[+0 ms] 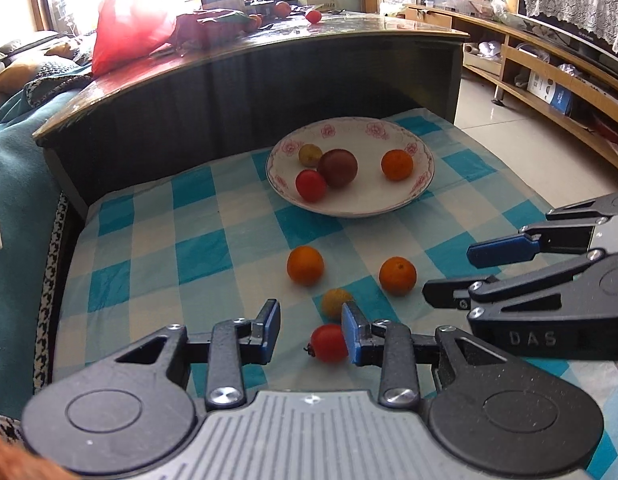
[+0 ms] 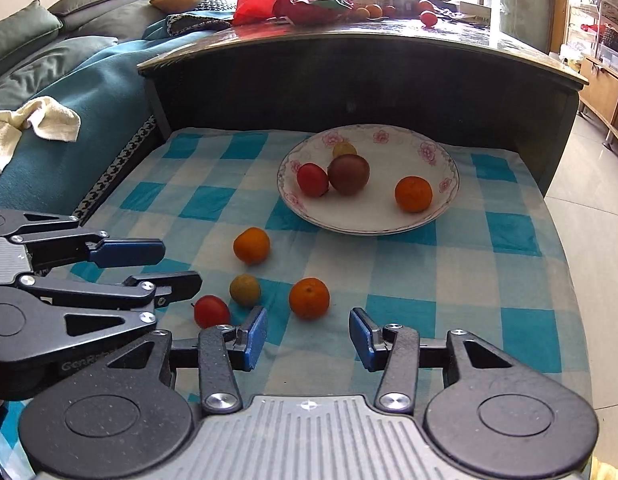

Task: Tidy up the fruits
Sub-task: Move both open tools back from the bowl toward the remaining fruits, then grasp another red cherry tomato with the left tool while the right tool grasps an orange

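A white floral plate (image 1: 389, 206) (image 2: 429, 220) holds a red tomato (image 1: 310, 185), a dark purple fruit (image 1: 337, 168), a small yellow fruit (image 1: 309, 154) and an orange (image 1: 396, 165). On the checked cloth lie two oranges (image 1: 305, 265) (image 1: 397, 275), a yellow fruit (image 1: 335, 302) and a red tomato (image 1: 329, 343) (image 2: 211, 311). My left gripper (image 1: 311, 330) is open, its right finger beside the tomato. My right gripper (image 2: 307, 338) is open and empty, just behind an orange (image 2: 309, 297).
A dark curved table (image 1: 269, 76) rises behind the cloth, carrying a red bag (image 1: 129, 28) and more fruit. A teal sofa (image 2: 69, 80) with a cream towel (image 2: 33, 122) lies left. Tiled floor and wooden shelves (image 1: 549, 80) lie right.
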`<state>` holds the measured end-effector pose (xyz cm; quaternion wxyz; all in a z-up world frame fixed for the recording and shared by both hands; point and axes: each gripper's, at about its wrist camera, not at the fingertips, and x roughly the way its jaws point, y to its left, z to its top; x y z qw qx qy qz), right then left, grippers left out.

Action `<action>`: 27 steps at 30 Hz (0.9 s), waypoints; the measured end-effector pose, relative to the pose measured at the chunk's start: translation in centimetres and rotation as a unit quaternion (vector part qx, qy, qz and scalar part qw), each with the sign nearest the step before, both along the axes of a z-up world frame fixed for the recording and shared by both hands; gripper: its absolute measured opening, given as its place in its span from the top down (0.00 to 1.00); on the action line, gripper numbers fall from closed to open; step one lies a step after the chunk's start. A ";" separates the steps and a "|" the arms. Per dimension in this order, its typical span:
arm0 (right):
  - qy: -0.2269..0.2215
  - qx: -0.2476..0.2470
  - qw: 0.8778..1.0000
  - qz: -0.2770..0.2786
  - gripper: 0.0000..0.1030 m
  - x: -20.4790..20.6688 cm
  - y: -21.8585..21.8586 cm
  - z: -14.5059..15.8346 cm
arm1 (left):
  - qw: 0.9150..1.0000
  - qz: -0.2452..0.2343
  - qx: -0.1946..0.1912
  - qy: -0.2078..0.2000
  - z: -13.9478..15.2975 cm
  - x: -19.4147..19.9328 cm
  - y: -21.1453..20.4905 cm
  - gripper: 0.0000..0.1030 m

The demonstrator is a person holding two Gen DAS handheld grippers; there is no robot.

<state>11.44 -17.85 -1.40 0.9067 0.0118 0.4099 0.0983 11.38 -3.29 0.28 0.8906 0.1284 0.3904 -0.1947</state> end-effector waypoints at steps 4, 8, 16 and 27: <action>0.014 -0.005 1.000 -0.005 0.61 0.7 -0.7 -1.0 | 1.000 -0.012 0.002 0.010 -1.1 -0.1 0.5 0.59; 0.015 -0.006 1.000 -0.002 0.61 1.2 -0.7 -1.7 | 0.999 -0.030 0.002 0.014 -1.9 0.0 0.1 0.59; 0.008 -0.011 0.999 0.031 0.58 2.9 0.8 -2.3 | 0.999 -0.043 -0.004 0.027 -3.5 0.7 -0.1 0.58; 0.025 -0.017 0.999 0.043 0.64 4.8 1.7 -3.5 | 0.998 -0.063 0.001 0.030 -4.7 1.2 -0.9 0.57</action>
